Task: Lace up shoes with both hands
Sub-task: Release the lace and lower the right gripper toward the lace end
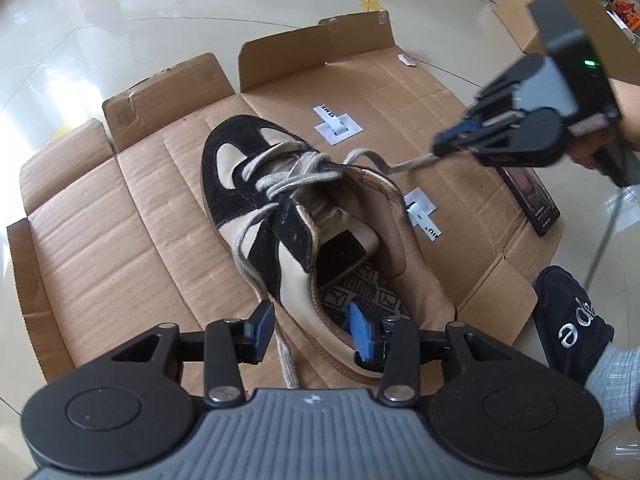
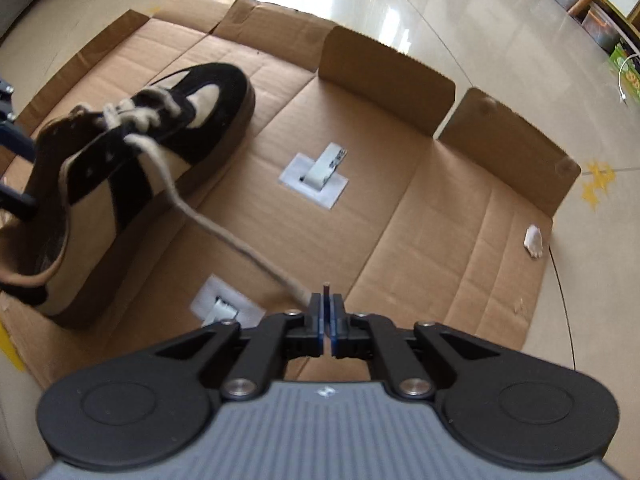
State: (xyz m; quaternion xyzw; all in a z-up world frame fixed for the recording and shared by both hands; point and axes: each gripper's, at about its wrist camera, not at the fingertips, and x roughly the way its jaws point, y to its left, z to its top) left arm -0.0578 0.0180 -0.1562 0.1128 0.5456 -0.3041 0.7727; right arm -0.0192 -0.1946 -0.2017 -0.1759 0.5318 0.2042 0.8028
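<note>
Right tool (image 2: 328,320) pinches lace (image 2: 224,236), shoe (image 2: 132,184) to its left.

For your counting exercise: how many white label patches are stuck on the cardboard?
2: one white patch beyond the shoe, another nearer, beside the shoe's heel. More may be hidden underneath.

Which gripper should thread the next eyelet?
Probably right. The right gripper is shut on the lace end; the left gripper hangs open over the shoe, holding nothing.
</note>
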